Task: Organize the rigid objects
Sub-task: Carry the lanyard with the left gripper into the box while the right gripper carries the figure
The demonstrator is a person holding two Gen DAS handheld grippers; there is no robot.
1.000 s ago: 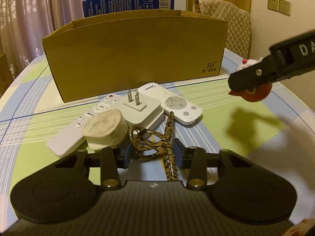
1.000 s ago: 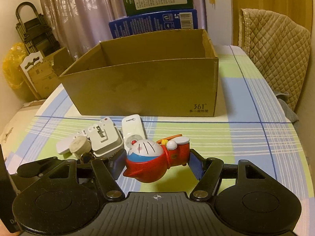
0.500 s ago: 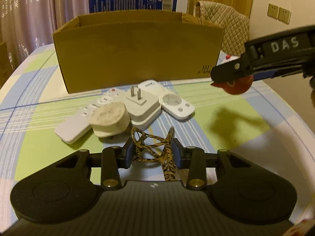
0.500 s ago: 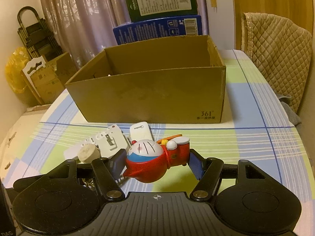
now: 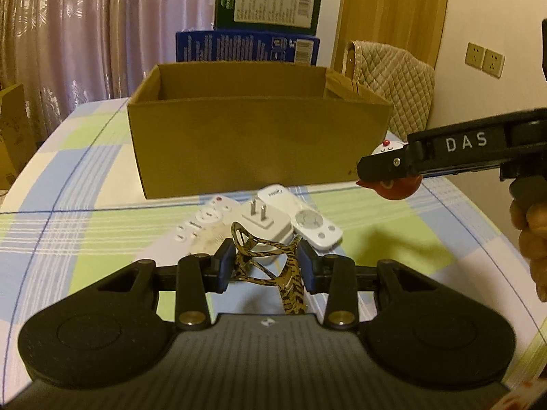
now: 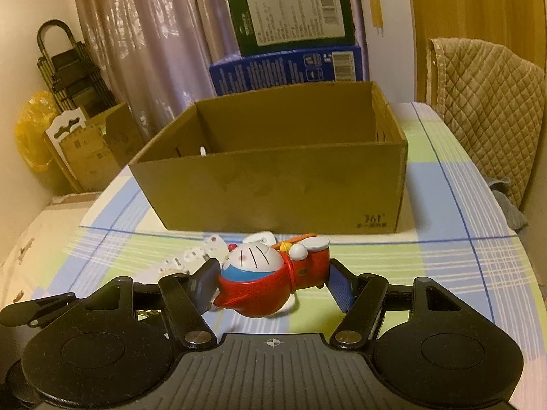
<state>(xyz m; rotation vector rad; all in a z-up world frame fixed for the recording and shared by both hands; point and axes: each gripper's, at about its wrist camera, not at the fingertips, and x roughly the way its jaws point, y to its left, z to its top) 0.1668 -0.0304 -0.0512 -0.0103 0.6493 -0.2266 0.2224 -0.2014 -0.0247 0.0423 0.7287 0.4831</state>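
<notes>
My left gripper is shut on leopard-print glasses and holds them above the table. My right gripper is shut on a red and white Doraemon toy, in the air in front of the open cardboard box. The toy also shows in the left wrist view at the right, near the box's right corner. A white plug adapter, two white remotes and a round beige object lie on the tablecloth in front of the box.
Blue and green cartons are stacked behind the box. A quilted chair stands at the right of the table. Cardboard pieces and a folded ladder stand off the table at the left. The checked tablecloth covers the table.
Both grippers have risen and moved toward the box. My left gripper closed on the glasses and lifted them off the table. The toy stays gripped in the right.
</notes>
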